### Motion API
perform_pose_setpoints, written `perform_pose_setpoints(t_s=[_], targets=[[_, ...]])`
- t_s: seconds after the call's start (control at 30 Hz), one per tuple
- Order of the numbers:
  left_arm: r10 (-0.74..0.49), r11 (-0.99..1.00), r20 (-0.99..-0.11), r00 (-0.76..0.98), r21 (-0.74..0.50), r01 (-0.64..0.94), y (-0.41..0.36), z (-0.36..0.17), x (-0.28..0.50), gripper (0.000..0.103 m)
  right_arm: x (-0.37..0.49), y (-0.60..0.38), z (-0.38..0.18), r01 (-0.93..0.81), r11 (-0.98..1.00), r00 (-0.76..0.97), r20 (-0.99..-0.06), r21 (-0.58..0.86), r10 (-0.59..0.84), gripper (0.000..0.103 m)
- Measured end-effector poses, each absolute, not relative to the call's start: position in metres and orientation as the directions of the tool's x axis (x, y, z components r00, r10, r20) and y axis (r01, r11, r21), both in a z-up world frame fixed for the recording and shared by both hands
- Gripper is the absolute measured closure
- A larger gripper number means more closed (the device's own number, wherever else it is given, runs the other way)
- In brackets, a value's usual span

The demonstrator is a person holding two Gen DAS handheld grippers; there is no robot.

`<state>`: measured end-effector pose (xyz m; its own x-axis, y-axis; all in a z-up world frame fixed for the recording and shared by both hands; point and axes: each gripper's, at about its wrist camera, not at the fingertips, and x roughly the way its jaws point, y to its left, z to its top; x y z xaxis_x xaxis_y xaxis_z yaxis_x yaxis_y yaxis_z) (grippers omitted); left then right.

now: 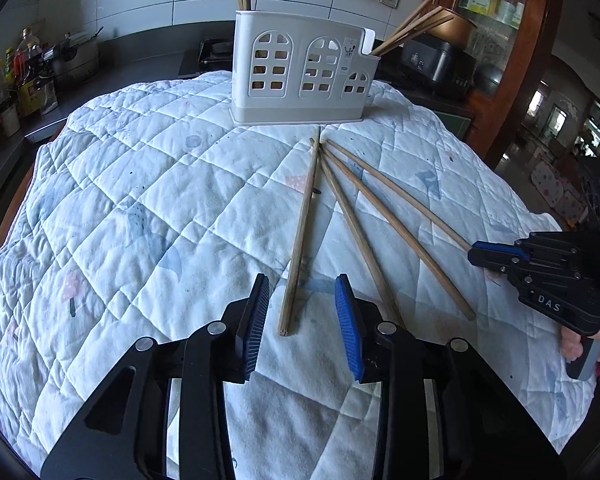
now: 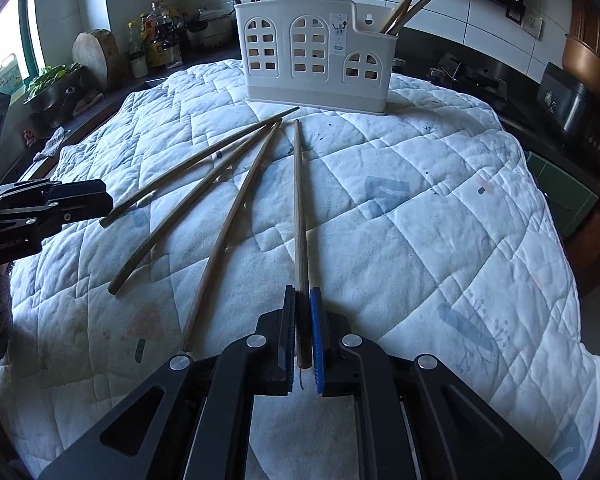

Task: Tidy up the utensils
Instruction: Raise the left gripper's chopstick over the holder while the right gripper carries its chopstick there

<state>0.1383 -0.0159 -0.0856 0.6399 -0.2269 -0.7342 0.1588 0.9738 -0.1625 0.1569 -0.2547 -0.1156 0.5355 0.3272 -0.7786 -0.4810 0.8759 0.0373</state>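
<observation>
Several wooden chopsticks lie fanned on a white quilted cloth in front of a white utensil holder, also in the right wrist view; it holds more chopsticks at both ends. My left gripper is open, its jaws on either side of the near end of the leftmost chopstick, not touching it. My right gripper is shut on the near end of the rightmost chopstick, which still lies on the cloth. The right gripper also shows at the right of the left wrist view.
The cloth covers a table with edges dropping off on all sides. A dark counter behind holds bottles, a wooden block, a vegetable tray and a black appliance. A wooden cabinet stands at the right.
</observation>
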Motion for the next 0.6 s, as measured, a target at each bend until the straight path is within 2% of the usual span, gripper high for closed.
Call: perform_pose_setpoints(t_s=[0.1, 0.47, 0.6], targets=[[-0.236, 0.972, -0.744, 0.626, -0.172, 0.161, -0.018, -0.090, 0.146, 0.077, 0.154, -0.258, -0.110, -0.476, 0.878, 0.547, -0.767, 0.046, 0.337, 0.096], [-0.206, 0.978, -0.776, 0.597, -0.146, 0.148, -0.023, -0.102, 0.162, 0.086, 0.146, -0.266, -0.093, -0.471, 0.880, 0.579, -0.731, 0.063, 0.362, 0.096], [-0.175, 0.983, -0.785, 0.595, -0.102, 0.154, -0.028, -0.102, 0.164, 0.092, 0.144, -0.267, -0.088, -0.469, 0.881, 0.590, -0.719, 0.066, 0.368, 0.096]])
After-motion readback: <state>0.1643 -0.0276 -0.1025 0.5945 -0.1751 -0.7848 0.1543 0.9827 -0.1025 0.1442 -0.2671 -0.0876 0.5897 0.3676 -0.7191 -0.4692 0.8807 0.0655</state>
